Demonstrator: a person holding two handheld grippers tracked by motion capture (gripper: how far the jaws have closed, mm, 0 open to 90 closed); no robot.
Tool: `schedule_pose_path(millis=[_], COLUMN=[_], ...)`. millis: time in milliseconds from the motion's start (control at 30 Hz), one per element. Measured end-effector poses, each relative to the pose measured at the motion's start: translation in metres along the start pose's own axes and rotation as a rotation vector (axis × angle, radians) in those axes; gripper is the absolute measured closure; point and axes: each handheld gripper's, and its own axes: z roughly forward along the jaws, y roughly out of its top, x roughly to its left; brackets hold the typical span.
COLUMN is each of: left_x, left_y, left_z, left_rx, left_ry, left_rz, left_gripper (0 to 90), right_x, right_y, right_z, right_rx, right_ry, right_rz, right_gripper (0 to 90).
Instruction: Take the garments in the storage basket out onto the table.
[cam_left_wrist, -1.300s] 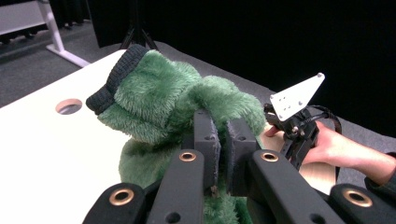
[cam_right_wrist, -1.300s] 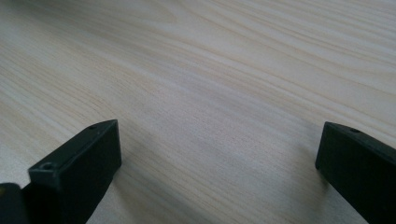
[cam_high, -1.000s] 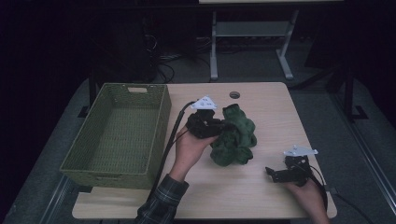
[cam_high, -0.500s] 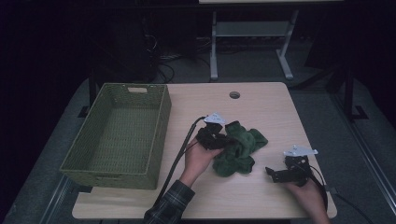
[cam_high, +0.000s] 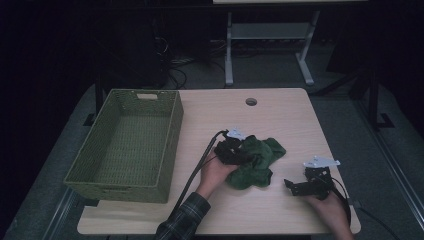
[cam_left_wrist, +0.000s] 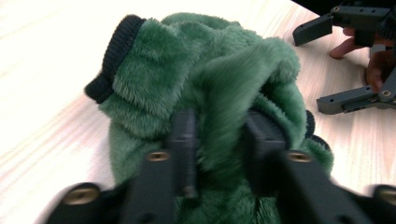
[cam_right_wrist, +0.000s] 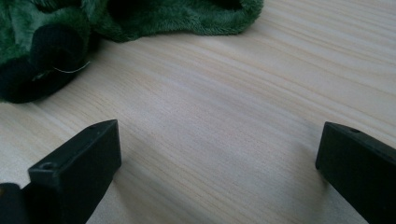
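A crumpled green fleece garment (cam_high: 257, 162) with black cuffs lies on the wooden table (cam_high: 280, 110), right of centre. My left gripper (cam_high: 235, 150) rests low on the garment's left side. Its jaws have just been opening, and a fold of the green fleece (cam_left_wrist: 210, 79) still stands between them in the left gripper view, where the left gripper (cam_left_wrist: 219, 123) is blurred. My right gripper (cam_high: 295, 186) sits on the table to the garment's right, open wide and holding nothing. From the right gripper (cam_right_wrist: 219, 149), the garment's edge (cam_right_wrist: 177, 14) lies ahead, apart from the jaws.
A green woven basket (cam_high: 170, 145) stands on the left half of the table with nothing in it. A cable hole (cam_high: 251, 102) is near the far edge. A desk frame stands on the dark floor behind the table.
My left gripper has come down and toward the near edge with the garment, which now lies flatter on the table. Its jaws have parted. The right gripper has stayed in place.
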Motion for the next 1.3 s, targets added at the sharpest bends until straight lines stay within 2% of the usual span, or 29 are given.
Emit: schedule_pose_path(millis=[67,167,233,267,367,400,567,733,833,900,967,1000,1100,1167,1300], left_x=[-0.003,-0.009,-0.011,-0.017,-0.023,-0.03,-0.045,-0.062,-0.067,-0.072,-0.072,-0.07,-0.066,-0.062,-0.052], left_y=[0.005,0.009,0.009,0.01,0.01,0.009,-0.001,-0.02,-0.028,-0.036,-0.038,-0.041,-0.043,-0.045,-0.05], left_z=[-0.011,-0.026,-0.03,-0.036,-0.041,-0.045,-0.05,-0.045,-0.041,-0.031,-0.028,-0.021,-0.015,-0.01,0.0], left_rx=[-0.025,-0.049,-0.05,-0.053,-0.049,-0.045,-0.044,-0.015,0.002,0.031,0.039,0.064,0.064,0.082,0.101], left_ry=[0.0,-0.014,-0.02,-0.035,-0.048,-0.059,-0.07,-0.079,-0.062,-0.044,-0.038,-0.012,0.002,0.014,0.049], left_rz=[0.009,0.016,0.02,0.026,0.045,0.055,0.071,0.089,0.104,0.115,0.123,0.131,0.124,0.124,0.139], left_gripper=[51.5,46.6,46.6,47.0,53.1,54.9,58.3,60.3,60.3,59.5,59.3,57.1,55.2,53.4,52.2], right_x=[0.0,0.0,0.0,0.0,0.0,0.0,0.0,0.0,0.0,0.0,0.0,0.0,0.0,0.0,0.0], right_y=[0.0,0.0,0.0,0.0,0.0,0.0,0.0,0.0,0.0,0.0,0.0,0.0,0.0,0.0,0.0], right_z=[0.0,0.0,0.0,0.0,0.0,0.0,0.0,0.0,0.0,0.0,0.0,0.0,0.0,0.0,0.0], right_rx=[0.001,0.001,0.001,0.001,0.001,0.001,0.001,0.001,0.001,0.001,0.001,0.001,0.001,0.001,0.0], right_ry=[0.0,0.0,0.0,0.0,0.0,0.0,0.0,0.0,0.0,0.0,0.0,0.0,0.0,0.0,-0.004], right_rz=[0.002,0.003,0.002,0.002,0.002,0.002,0.002,0.002,0.002,0.002,0.002,0.002,0.002,0.002,0.006], right_gripper=[0.0,0.0,0.0,0.0,0.0,0.0,0.0,0.0,0.0,0.0,0.0,0.0,0.0,0.0,0.0])
